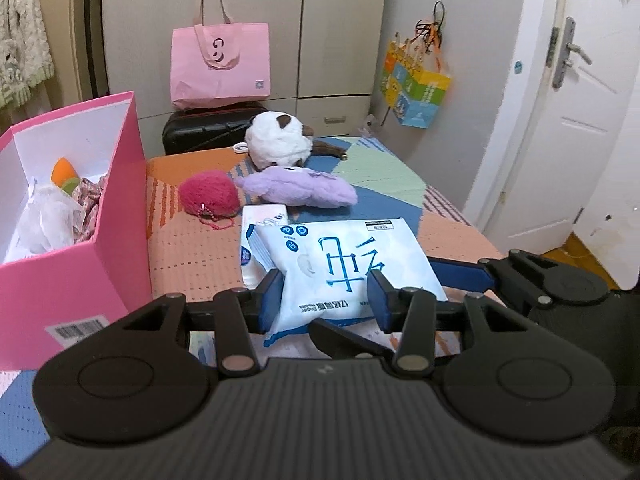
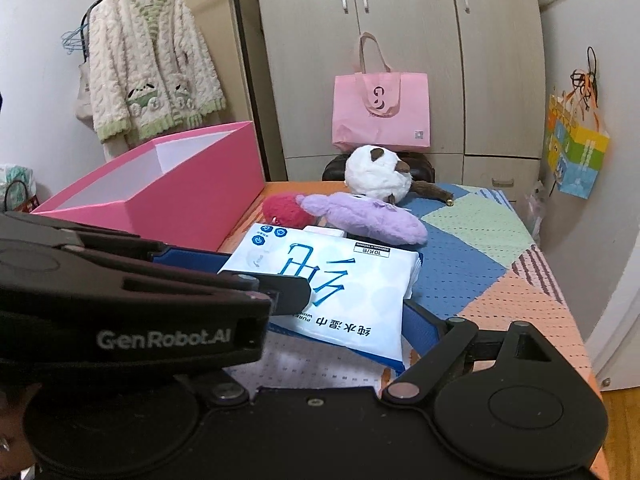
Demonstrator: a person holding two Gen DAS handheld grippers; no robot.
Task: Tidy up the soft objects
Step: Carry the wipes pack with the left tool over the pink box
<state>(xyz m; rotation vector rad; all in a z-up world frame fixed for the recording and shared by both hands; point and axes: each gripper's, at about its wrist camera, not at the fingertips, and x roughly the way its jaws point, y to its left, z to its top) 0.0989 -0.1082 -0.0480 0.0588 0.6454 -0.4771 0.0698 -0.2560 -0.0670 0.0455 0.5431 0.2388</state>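
My left gripper (image 1: 326, 294) is shut on a white-and-blue wet wipes pack (image 1: 340, 268), holding its near end tilted above the table. The pack also shows in the right wrist view (image 2: 332, 280), with the left gripper's black body crossing in from the left. My right gripper (image 2: 320, 292) stands open around the same pack, its blue fingers (image 2: 420, 328) on either side and under it. Beyond lie a red fuzzy pouch (image 1: 208, 196), a purple plush (image 1: 300, 188) and a white plush (image 1: 278, 140). A pink box (image 1: 80, 240) stands at the left with soft items inside.
A second white pack (image 1: 256, 220) lies under the held one. A pink tote bag (image 1: 220, 64) rests on a black case (image 1: 200, 132) behind the table. A wardrobe stands behind it, a white door (image 1: 560, 120) at right, and a colourful bag (image 1: 416, 88) hangs on the wall.
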